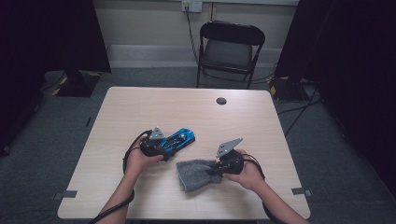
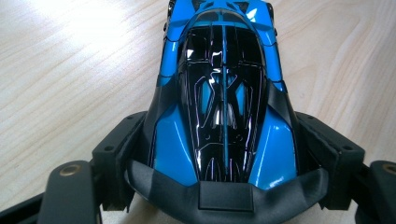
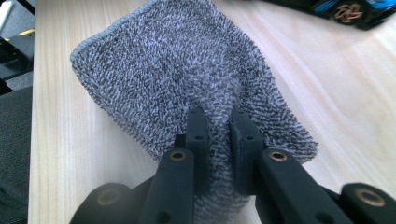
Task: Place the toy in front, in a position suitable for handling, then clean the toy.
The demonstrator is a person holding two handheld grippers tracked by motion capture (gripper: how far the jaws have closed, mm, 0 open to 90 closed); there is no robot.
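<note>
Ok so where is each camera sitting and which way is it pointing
High view: above the person's side, looking forward and down on the table; both forearms, left claw and right claw show.
Left gripper view: on the left claw, looking along the blue toy car between its jaws.
Right gripper view: on the right claw, jaws pinching the grey cloth.
Shared: the car and cloth appear in the high and right gripper views.

My two hand-held grippers

My left gripper (image 1: 156,147) and right gripper (image 1: 226,163) are matte black, each topped by a grey three-cornered plate, trailing black cable; brass-ringed screw holes stud my arms.
</note>
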